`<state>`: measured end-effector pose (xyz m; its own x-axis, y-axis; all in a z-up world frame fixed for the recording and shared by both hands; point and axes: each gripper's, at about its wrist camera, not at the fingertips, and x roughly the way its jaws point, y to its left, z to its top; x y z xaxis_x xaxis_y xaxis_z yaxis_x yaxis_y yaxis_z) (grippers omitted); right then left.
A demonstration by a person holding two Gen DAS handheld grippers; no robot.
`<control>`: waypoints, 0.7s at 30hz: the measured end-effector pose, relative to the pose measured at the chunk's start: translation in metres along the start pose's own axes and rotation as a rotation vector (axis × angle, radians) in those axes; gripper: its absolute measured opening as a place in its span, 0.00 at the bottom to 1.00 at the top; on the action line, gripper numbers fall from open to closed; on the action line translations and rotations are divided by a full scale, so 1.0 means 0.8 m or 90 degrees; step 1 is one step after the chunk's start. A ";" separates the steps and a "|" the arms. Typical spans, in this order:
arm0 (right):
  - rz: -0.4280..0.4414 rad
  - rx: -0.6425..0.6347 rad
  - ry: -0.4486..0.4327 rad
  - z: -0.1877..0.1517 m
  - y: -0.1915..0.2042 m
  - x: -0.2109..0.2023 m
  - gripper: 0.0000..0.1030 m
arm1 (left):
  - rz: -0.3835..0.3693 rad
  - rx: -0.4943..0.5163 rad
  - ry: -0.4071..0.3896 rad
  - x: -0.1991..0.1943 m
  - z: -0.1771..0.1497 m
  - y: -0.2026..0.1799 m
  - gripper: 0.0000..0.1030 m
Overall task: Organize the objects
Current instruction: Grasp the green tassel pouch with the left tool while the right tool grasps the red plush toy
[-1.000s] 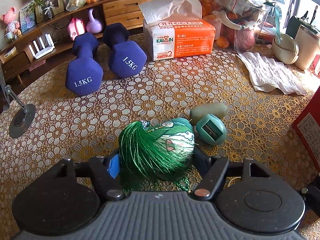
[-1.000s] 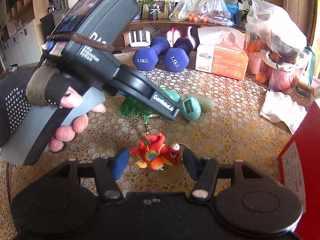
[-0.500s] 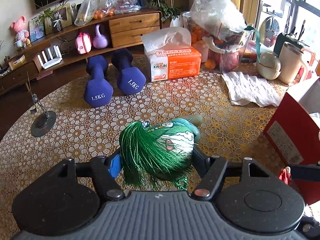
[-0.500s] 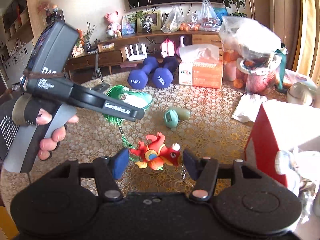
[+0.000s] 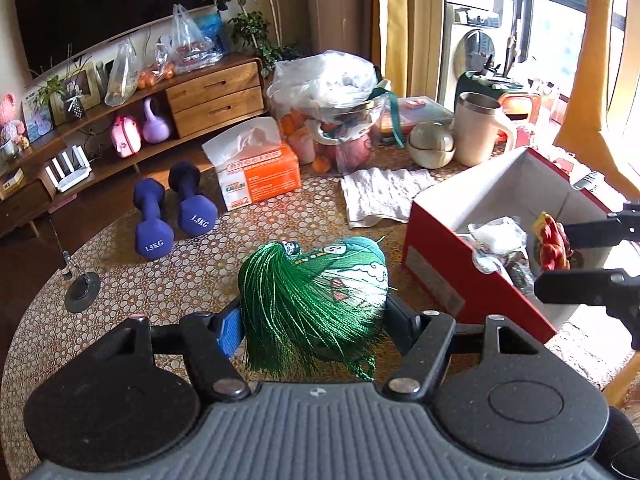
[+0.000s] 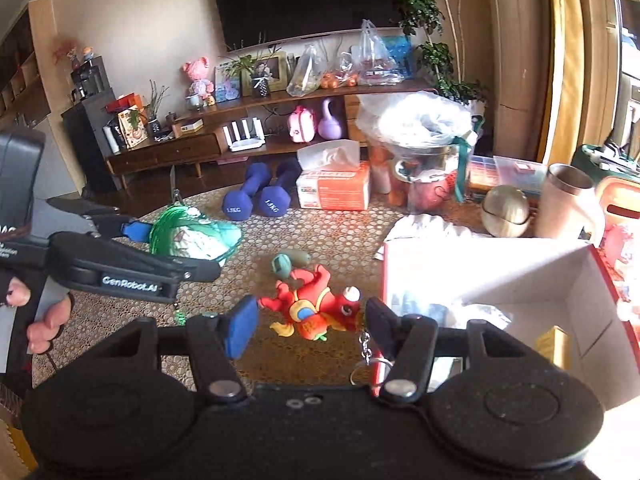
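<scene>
- Our left gripper (image 5: 314, 320) stayed clamped on the green tasselled fabric charm (image 5: 316, 292), now lifted beside the red cardboard box (image 5: 460, 280).
- Our right gripper (image 6: 310, 320) still gripped the red plush dragon keychain (image 6: 316, 306), now raised at the box's near wall, so both seemed ready to drop in.

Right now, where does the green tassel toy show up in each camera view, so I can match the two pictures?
Left wrist view: the green tassel toy sits low in the centre, clamped by the left gripper.
Right wrist view: the same toy is at middle left, beyond the near arm of the other gripper.
Shared landmark: the orange tissue box, beside the blue dumbbells.
</scene>
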<state>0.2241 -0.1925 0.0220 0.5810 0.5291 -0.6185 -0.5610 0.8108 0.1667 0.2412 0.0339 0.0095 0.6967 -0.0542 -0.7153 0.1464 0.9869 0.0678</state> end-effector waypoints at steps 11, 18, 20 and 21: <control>-0.092 0.042 -0.037 0.007 -0.097 -0.065 0.57 | -0.055 0.049 -0.011 -0.019 0.026 -0.117 0.68; -0.131 0.066 -0.026 -0.006 -0.149 -0.060 0.57 | -0.080 0.088 -0.019 -0.006 0.051 -0.187 0.68; -0.142 0.075 -0.021 -0.013 -0.163 -0.057 0.57 | -0.084 0.095 -0.019 0.001 0.059 -0.201 0.68; -0.146 0.078 -0.017 -0.017 -0.170 -0.055 0.57 | -0.085 0.099 -0.019 0.007 0.064 -0.208 0.68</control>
<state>0.2671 -0.3293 0.0163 0.7009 0.3338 -0.6304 -0.3387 0.9335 0.1177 0.2563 -0.1385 0.0298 0.6833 -0.1900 -0.7050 0.3446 0.9352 0.0819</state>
